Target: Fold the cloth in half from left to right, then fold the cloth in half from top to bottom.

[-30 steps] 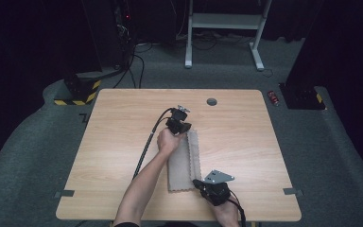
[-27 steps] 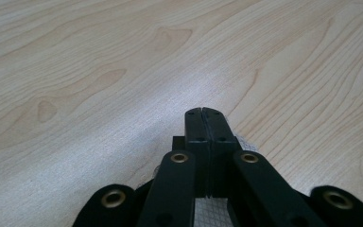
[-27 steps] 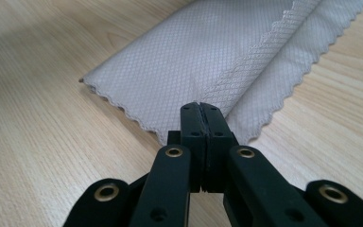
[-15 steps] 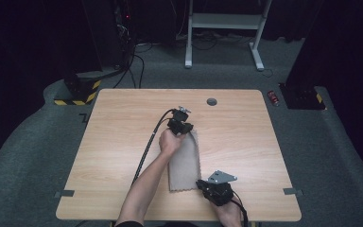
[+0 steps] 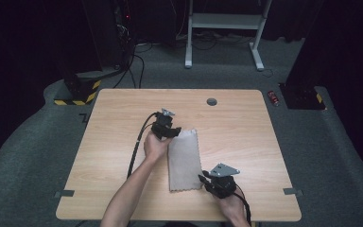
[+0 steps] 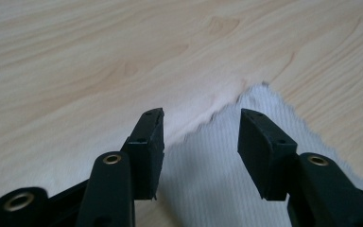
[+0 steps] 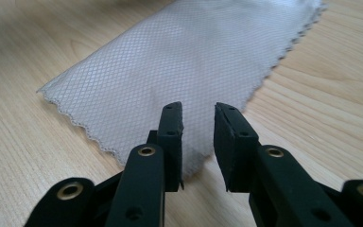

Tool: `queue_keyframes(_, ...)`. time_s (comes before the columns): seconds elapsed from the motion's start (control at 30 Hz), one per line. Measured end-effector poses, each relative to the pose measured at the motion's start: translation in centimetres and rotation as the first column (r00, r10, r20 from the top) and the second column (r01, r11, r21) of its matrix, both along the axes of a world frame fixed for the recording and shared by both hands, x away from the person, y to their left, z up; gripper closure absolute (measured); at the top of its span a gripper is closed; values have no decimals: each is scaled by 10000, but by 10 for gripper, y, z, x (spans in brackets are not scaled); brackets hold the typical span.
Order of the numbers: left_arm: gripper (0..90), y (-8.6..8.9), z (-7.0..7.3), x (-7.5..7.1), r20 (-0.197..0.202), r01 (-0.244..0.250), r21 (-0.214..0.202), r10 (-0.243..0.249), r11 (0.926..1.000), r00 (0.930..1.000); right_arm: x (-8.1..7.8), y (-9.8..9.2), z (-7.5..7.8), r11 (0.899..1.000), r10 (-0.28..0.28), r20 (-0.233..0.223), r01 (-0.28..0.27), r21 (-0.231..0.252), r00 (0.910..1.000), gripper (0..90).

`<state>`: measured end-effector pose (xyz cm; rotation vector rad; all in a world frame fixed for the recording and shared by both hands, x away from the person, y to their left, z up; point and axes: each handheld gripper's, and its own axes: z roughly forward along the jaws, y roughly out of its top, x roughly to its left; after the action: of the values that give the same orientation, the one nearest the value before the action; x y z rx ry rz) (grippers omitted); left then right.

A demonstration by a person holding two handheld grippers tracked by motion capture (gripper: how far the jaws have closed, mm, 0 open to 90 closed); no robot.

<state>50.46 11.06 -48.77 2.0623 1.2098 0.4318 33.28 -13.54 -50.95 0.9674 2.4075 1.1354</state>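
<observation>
A grey cloth (image 5: 184, 158) with pinked edges lies flat on the wooden table (image 5: 246, 137). My left gripper (image 5: 174, 132) sits at the cloth's far left corner. Its jaws have just been opening and stand open over the cloth (image 6: 208, 184), with only the flat fabric below the left gripper (image 6: 201, 118). My right gripper (image 5: 203, 179) is at the near right corner. Its jaws have also just been opening. In the right gripper view the right gripper (image 7: 198, 108) shows a narrow gap above the cloth (image 7: 184, 52), which is not pinched.
A round grey grommet (image 5: 211, 101) sits in the table near its far edge. The left gripper's black cable (image 5: 137, 146) trails along the forearm. Tape marks (image 5: 64, 193) lie on the carpet. A white frame (image 5: 222, 21) and a red object (image 5: 274, 98) are beyond the table.
Both grippers have let go of the cloth, which now lies flat. The left gripper has drawn back a little to the left off the far corner. The right hand has stayed put.
</observation>
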Motion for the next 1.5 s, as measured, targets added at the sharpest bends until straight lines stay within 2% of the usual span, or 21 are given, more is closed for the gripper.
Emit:
queue_keyframes(0.1, 508, 5, -8, -6, -68, -79, 236, 80, 9997, 9999, 3, 7, -4, 9992, 235, -93, -237, -314, 9997, 706)
queue_keyframes(0.23, 507, 11, -17, -7, -104, -513, 395, 517, 9979, 9986, 4, 11, -10, 9966, 423, -109, -430, -707, 9990, 695)
queue_keyframes(0.33, 509, 14, -21, -6, -80, -851, 526, 856, 9950, 9963, 2, 10, -11, 9961, 461, -64, -465, -748, 9989, 686)
queue_keyframes(0.4, 511, 16, -23, -5, -48, -904, 747, 911, 9931, 9958, 1, 9, -11, 9958, 458, -72, -462, -789, 9989, 679)
queue_keyframes(0.53, 510, 18, -27, -4, -31, -1055, 578, 1058, 9927, 9944, 0, 5, -11, 9956, 515, -90, -520, -785, 9986, 666)
queue_keyframes(0.67, 511, 18, -27, -3, 96, -973, 767, 968, 9923, 9953, -1, 4, -11, 9951, 582, -64, -585, -793, 9983, 653)
queue_keyframes(0.8, 499, 20, -28, -2, 9, -1104, 481, 1104, 9927, 9939, -1, 3, -11, 9949, 612, -94, -618, -797, 9981, 646)
queue_keyframes(0.9, 496, 21, -27, -2, 16, -1087, 596, 1088, 9923, 9941, 0, 3, -11, 9949, 619, -130, -627, -785, 9980, 639)
queue_keyframes(0.97, 495, 21, -27, -5, -8, -1097, 476, 1098, 9928, 9940, 1, 2, -11, 9950, 641, -170, -652, -752, 9978, 632)
queue_keyframes(1.07, 488, 22, -24, -11, 6, -883, 413, 884, 9952, 9961, 2, 1, -11, 9956, 653, -290, -671, -654, 9974, 620)
queue_keyframes(1.23, 470, 26, -15, -29, 354, -418, 486, 401, 9979, 9986, 2, -1, -10, 9959, 659, -248, -673, -597, 9975, 618)
queue_keyframes(1.33, 465, 29, -9, -44, 497, -124, 199, 114, 9997, 9987, 2, -2, -10, 9962, 680, -120, -685, -536, 9976, 618)
queue_keyframes(1.5, 456, 32, -3, -71, 470, 519, -105, -513, 9986, 9976, 1, -3, -6, 9965, 751, -24, -751, -365, 9972, 626)
